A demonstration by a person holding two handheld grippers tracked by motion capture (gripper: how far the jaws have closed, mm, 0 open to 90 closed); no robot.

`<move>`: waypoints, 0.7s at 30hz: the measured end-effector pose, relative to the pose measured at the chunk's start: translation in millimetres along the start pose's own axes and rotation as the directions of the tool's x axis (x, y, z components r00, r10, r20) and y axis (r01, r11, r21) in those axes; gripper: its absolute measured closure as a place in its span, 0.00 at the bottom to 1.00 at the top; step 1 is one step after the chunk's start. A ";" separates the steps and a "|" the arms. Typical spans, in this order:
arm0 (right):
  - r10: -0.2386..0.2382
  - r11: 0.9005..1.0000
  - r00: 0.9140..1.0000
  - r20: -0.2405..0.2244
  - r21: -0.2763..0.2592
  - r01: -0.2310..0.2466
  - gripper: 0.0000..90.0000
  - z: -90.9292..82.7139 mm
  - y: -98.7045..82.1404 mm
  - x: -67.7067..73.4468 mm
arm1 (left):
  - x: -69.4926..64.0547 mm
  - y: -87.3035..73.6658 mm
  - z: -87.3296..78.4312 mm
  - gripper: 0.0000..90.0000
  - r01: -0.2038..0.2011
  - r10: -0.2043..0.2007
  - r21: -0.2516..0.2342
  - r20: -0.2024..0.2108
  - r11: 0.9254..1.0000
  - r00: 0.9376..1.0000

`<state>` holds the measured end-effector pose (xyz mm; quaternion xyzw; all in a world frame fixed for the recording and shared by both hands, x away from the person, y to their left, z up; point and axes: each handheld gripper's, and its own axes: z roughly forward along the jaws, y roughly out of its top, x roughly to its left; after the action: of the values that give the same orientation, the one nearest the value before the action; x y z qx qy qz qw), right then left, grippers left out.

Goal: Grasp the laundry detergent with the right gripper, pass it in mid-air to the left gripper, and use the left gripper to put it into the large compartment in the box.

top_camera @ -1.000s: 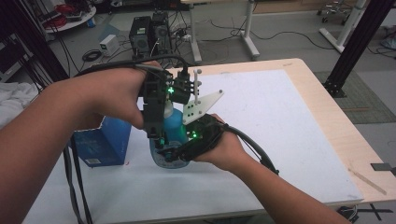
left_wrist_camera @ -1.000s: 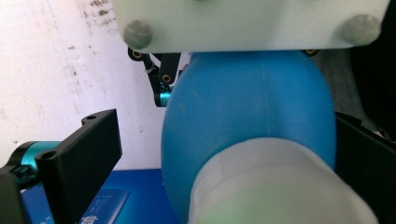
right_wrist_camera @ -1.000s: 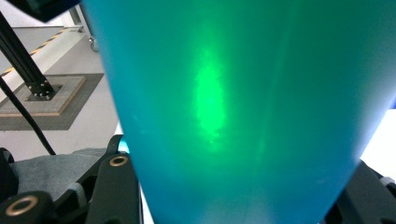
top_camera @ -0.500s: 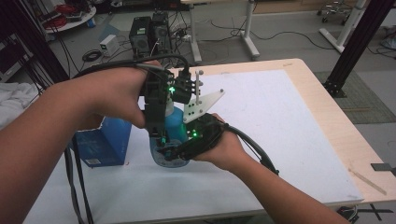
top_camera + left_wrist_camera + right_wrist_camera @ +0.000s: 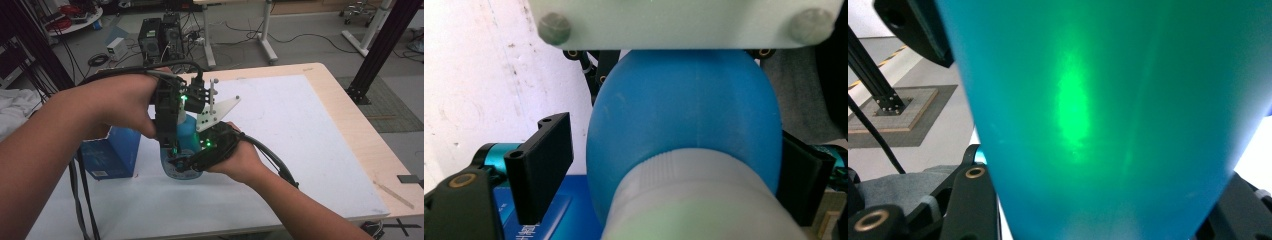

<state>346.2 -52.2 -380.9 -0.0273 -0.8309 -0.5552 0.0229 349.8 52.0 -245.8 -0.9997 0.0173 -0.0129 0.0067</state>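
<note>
From the high view, I stand at a white table [image 5: 310, 150] with a gripper in each hand. My left gripper [image 5: 172, 131] comes down from above over a blue bottle [image 5: 186, 140] that stands upright near the table's left part. My right gripper [image 5: 197, 157] holds the bottle's body from the side, its jaws clamped on it. Compared with the picture a second ago, both hands sit in the same spot and the bottle has not shifted; the one change is in my left gripper, whose jaws have just been closing around the bottle's top. A blue box [image 5: 112, 155] stands just beside the bottle on its left, partly hidden by my left forearm [image 5: 65, 150].

In the left gripper view, the bottle's rounded blue shoulder [image 5: 684, 130] and pale ribbed cap [image 5: 694, 200] lie between my two black jaws. The left jaw stands apart from the bottle; the right jaw seems to touch it, though I cannot be sure. The blue box [image 5: 544, 225] shows below.

In the right gripper view, the bottle's teal wall [image 5: 1098, 120] sits very close between my jaws, gripped.
</note>
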 end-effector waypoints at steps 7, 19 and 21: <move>0.002 1.000 1.000 0.000 0.001 -0.002 0.51 -0.2 0.1 0.0 | -0.3 0.3 0.1 0.21 -0.002 0.002 0.008 -0.001 1.000 1.000; 0.002 1.000 1.000 0.003 -0.001 -0.002 0.51 -0.6 0.3 -0.1 | -1.7 2.0 -0.3 0.24 -0.009 0.009 0.005 -0.004 1.000 1.000; 0.003 1.000 1.000 0.007 -0.004 -0.003 0.51 0.0 0.3 0.1 | -2.3 2.3 -0.3 0.27 -0.009 0.009 0.006 -0.006 1.000 1.000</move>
<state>346.1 -52.1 -380.6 -0.0307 -0.8298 -0.5568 0.0209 347.4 49.8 -245.6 -0.9996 0.0216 -0.0158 0.0096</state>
